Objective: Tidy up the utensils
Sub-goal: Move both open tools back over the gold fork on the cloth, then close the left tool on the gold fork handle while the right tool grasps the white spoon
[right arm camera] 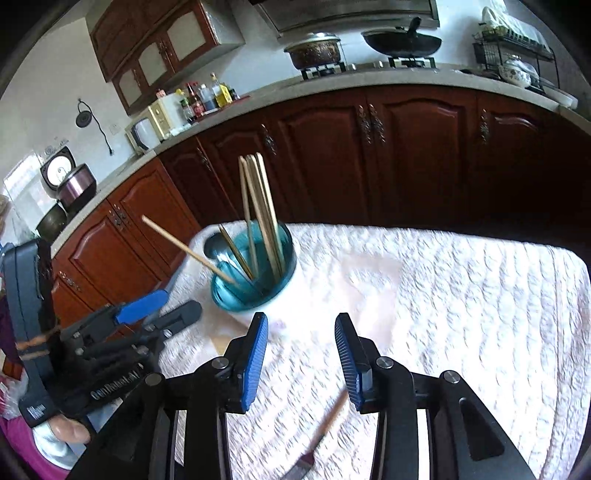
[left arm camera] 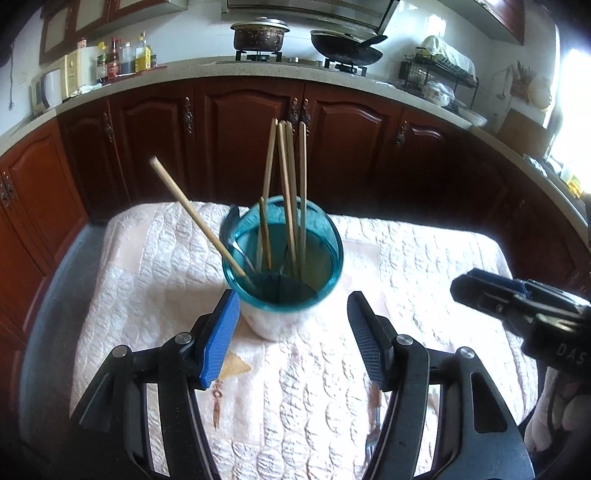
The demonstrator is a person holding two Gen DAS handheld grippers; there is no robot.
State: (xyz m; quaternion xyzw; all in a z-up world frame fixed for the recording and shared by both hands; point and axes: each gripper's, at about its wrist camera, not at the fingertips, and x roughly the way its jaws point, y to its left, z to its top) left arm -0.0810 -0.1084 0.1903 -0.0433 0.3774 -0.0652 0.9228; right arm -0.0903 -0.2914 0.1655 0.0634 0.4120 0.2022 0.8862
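A white holder with a teal rim (left arm camera: 334,240) stands on the quilted cloth and holds several wooden chopsticks (left arm camera: 291,192); one chopstick (left arm camera: 192,210) leans out to the left. My left gripper (left arm camera: 293,299) is open just in front of the holder, its pads clear of it. My right gripper (right arm camera: 301,319) is also open, nothing between its pads, with the holder (right arm camera: 258,310) ahead and to its left. Under it on the cloth lies a utensil with a wooden handle (right arm camera: 330,417). Each gripper shows in the other's view: the right gripper (left arm camera: 476,288), the left gripper (right arm camera: 159,306).
The white quilted cloth (left arm camera: 424,258) covers a small table whose far edge faces dark wooden cabinets (left arm camera: 251,147). On the counter behind are a pot (left arm camera: 258,35), a wok (left arm camera: 345,48), bottles (left arm camera: 122,57) and a dish rack (left arm camera: 439,70). A rice cooker (right arm camera: 70,181) stands at the left.
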